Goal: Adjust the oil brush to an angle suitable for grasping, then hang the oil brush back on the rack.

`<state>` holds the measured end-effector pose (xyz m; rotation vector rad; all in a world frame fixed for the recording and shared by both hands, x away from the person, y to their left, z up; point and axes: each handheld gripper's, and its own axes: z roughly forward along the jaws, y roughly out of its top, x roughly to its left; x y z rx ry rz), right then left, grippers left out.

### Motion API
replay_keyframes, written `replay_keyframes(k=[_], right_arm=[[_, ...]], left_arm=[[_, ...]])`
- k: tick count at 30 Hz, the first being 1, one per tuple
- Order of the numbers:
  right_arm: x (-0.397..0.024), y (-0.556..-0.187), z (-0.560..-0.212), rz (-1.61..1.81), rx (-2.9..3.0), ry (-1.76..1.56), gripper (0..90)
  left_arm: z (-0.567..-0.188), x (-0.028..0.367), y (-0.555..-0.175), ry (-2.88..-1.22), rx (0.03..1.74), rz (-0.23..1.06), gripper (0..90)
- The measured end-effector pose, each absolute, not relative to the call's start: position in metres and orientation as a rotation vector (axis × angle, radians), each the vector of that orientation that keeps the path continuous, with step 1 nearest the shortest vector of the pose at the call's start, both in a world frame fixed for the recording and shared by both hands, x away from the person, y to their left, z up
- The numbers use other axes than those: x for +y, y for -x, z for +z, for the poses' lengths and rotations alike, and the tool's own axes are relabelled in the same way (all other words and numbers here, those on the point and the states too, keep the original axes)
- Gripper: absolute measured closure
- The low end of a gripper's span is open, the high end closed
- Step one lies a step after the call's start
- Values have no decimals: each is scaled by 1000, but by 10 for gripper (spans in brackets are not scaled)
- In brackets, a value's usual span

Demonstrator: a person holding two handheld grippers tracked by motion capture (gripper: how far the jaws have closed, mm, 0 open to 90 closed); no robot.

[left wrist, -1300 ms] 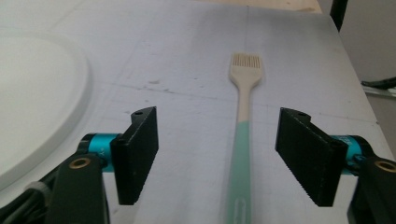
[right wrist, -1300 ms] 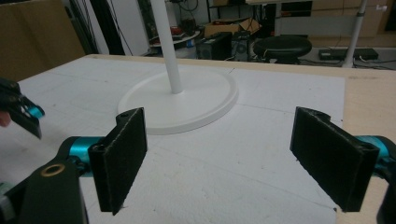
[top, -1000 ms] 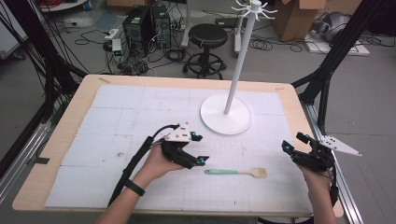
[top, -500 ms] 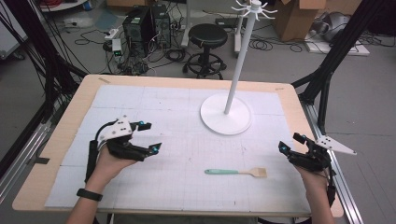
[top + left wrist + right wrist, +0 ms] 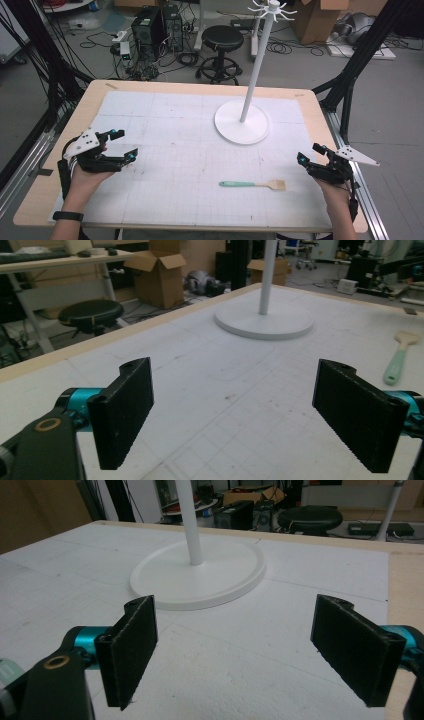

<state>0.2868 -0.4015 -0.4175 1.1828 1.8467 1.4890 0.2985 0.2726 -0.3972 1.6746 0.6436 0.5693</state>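
The spatula [image 5: 252, 184] lies flat on the white gridded mat of the bench [image 5: 60, 150], at about five o'clock from the middle of the mat, its mint-green handle pointing to nine o'clock and its pale wooden blade to three. Neither gripper touches it. The left gripper [image 5: 121, 144] hovers at the mat's nine o'clock edge, well apart from the spatula; its jaws have just been opening and stand wide apart with nothing between them, as the left gripper view confirms, where the spatula [image 5: 398, 362] lies off at two o'clock. The right gripper [image 5: 311, 154] rests near the four o'clock edge, jaws likewise spread and empty, the spatula's blade near it at about eight o'clock.

The spatula looks light, thin and stiff, so it should lift easily but lies low against the mat, leaving little to get under. The green handle looks smooth, perhaps a little slippery; its middle seems the best place to clamp, across the narrow width, for balance. The white stand [image 5: 241, 122], at one o'clock on the mat, is clear of it.
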Motion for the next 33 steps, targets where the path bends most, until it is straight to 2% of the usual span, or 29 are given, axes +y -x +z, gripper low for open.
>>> replay_keyframes(k=[6,33], right_arm=[[-402,-287,-418,1488,1844,-1188,182],[-408,-285,-416,1511,1832,-1171,181]], left_arm=[[-403,288,-299,-1636,699,583,172],[-404,285,-299,-1651,685,580,172]])
